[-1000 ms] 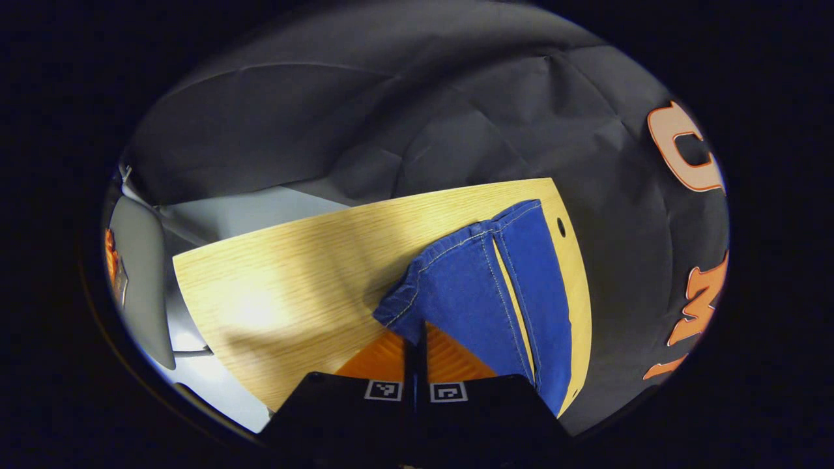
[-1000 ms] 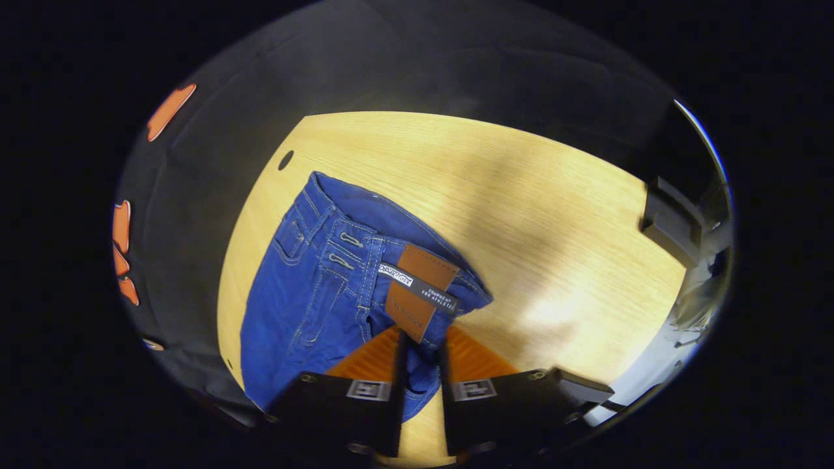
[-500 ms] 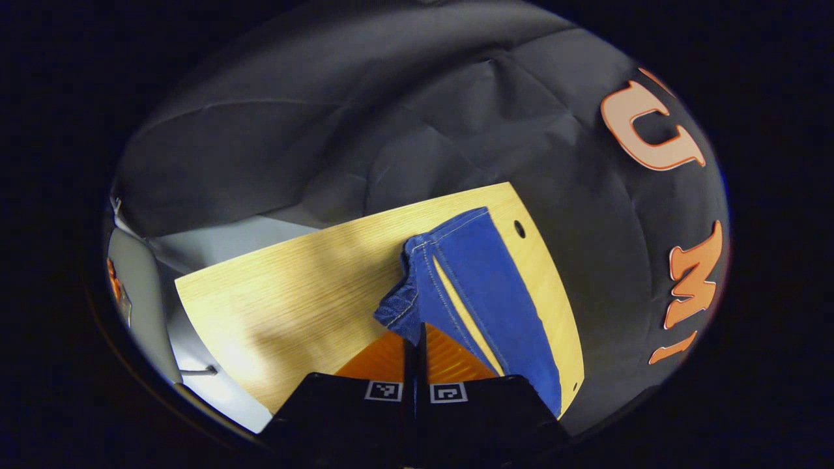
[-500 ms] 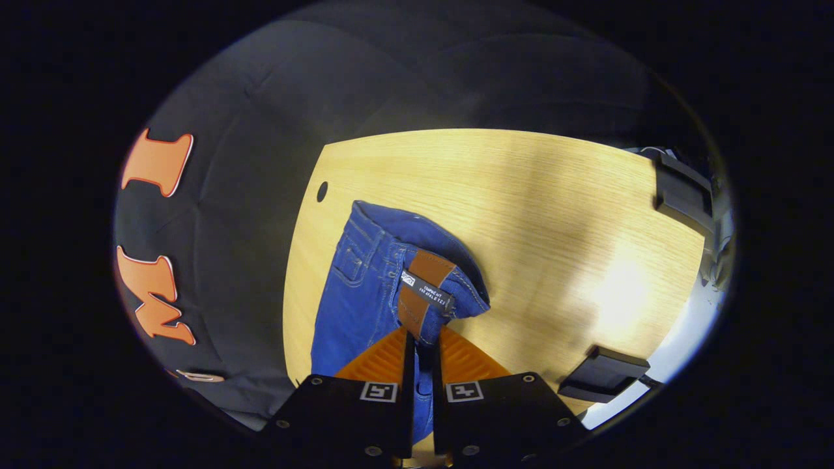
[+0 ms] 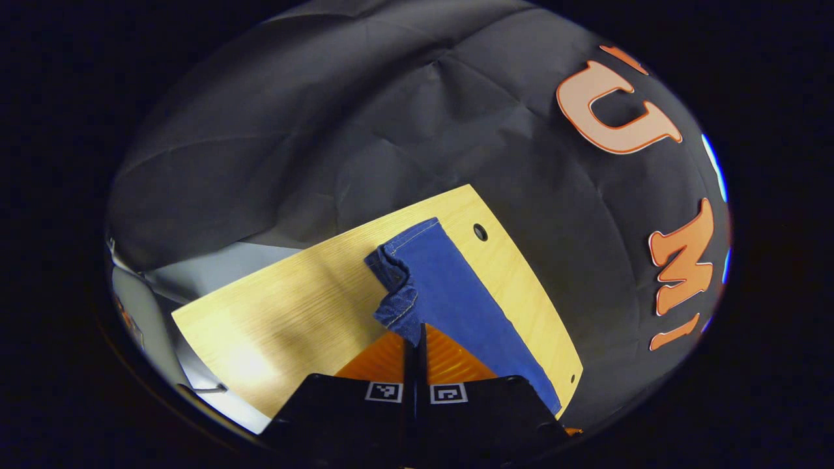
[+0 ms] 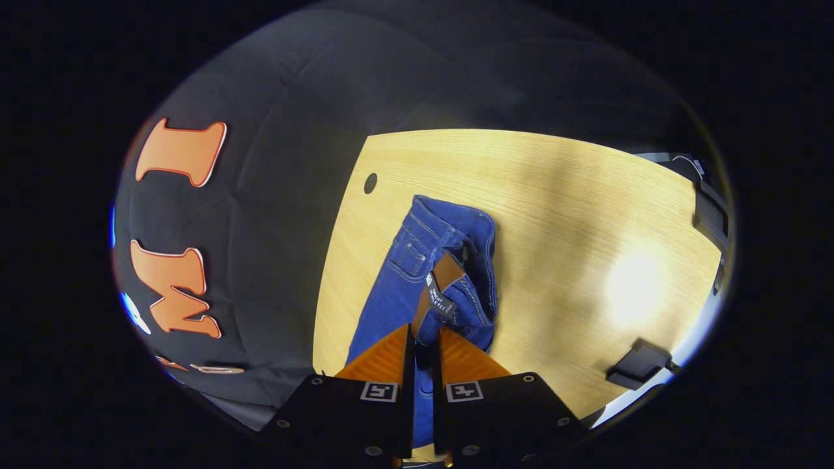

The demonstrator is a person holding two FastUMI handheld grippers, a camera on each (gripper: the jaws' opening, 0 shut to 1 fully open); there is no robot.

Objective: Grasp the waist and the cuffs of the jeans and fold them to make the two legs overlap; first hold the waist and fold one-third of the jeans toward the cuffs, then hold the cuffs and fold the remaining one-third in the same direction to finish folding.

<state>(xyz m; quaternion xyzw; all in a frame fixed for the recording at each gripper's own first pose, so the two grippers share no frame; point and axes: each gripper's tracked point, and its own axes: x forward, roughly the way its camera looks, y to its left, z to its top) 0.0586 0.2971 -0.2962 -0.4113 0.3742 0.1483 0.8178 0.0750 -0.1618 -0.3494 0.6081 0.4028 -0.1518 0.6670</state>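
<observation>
Blue jeans lie lengthwise on a light wooden table. In the left gripper view the cuff end of the jeans (image 5: 456, 293) runs up the table, and my left gripper (image 5: 415, 333) is shut on a bunched cuff corner lifted off the wood. In the right gripper view the waist end of the jeans (image 6: 423, 267) shows a back pocket and a brown leather patch (image 6: 443, 280). My right gripper (image 6: 423, 339) is shut on the waistband just below that patch, holding it raised over the lower leg.
The wooden table (image 6: 573, 215) has a round cable hole (image 6: 370, 183) near its far edge, also the hole (image 5: 480, 232) beside the cuffs. A dark device (image 6: 638, 365) sits at the table's right edge. Black cloth hangs close behind the table.
Both grippers have risen and carried their denim over toward the far leg. The near leg now covers the other, so the gap between legs is gone. The right gripper closed fully on the waistband.
</observation>
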